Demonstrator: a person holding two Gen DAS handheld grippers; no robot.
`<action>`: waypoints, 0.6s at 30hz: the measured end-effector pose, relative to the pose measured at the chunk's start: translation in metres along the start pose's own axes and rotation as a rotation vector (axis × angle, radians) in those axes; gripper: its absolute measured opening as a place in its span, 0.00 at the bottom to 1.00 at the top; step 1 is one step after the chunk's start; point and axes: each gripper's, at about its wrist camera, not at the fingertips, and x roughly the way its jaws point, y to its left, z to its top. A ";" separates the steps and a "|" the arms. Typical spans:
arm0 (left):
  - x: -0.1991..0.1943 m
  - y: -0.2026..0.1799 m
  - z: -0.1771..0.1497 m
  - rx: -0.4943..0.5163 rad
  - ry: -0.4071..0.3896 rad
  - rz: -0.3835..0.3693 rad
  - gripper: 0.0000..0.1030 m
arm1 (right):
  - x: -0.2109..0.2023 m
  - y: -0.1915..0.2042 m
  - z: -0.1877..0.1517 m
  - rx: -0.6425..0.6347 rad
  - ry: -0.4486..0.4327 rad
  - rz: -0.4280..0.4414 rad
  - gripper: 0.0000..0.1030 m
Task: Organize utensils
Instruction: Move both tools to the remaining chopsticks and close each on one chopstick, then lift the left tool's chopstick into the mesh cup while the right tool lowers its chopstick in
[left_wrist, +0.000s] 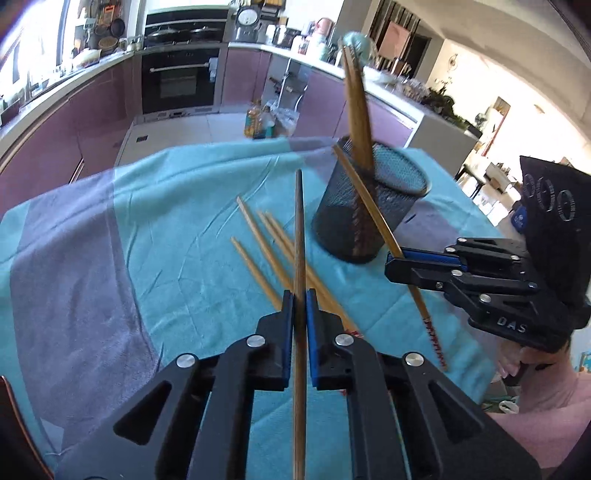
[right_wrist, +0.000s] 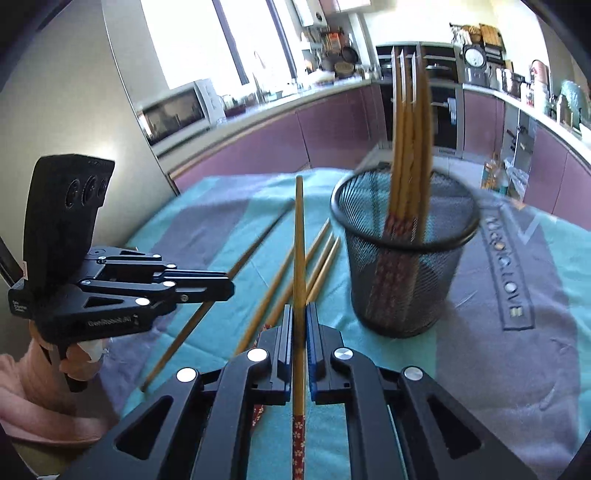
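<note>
Both claws are tilted down toward the table here, each one clamped on a single chopstick. The left gripper (left_wrist: 299, 295) has its jaws pinched tight on a darker brown chopstick (left_wrist: 299, 236) that runs straight out ahead along the fingers, tip pointing away over the cloth. The right gripper (right_wrist: 299, 310) is doing the same with a lighter chopstick (right_wrist: 299, 236), the one with the red flower-pattern handle end sticking back under the claw. In the left wrist view that right claw sits off to the right, and its stick slants up so the tip is against the outside of the cup rim.

A bit of hand and pink sleeve (right_wrist: 22, 391) shows under the left claw in the right wrist view.

The black mesh cup (right_wrist: 406, 258) stands upright ahead and to the right of the right claw, ahead-right of the left one too. Inside it there's a bundle of chopsticks (right_wrist: 410, 140) standing handle-end down, leaning a little, somewhat blurred.

The loose chopsticks (left_wrist: 266, 243) still on the teal and grey towel (left_wrist: 110, 240) lie just ahead of both claws, between them and the cup, roughly side by side.
</note>
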 end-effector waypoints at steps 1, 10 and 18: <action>-0.007 -0.002 0.003 0.005 -0.017 -0.008 0.07 | -0.005 -0.001 0.001 0.003 -0.014 -0.001 0.06; -0.058 -0.011 0.021 0.024 -0.125 -0.076 0.07 | -0.045 -0.009 0.013 0.019 -0.124 0.002 0.06; -0.088 -0.021 0.039 0.043 -0.212 -0.101 0.07 | -0.069 -0.011 0.030 0.005 -0.201 -0.003 0.06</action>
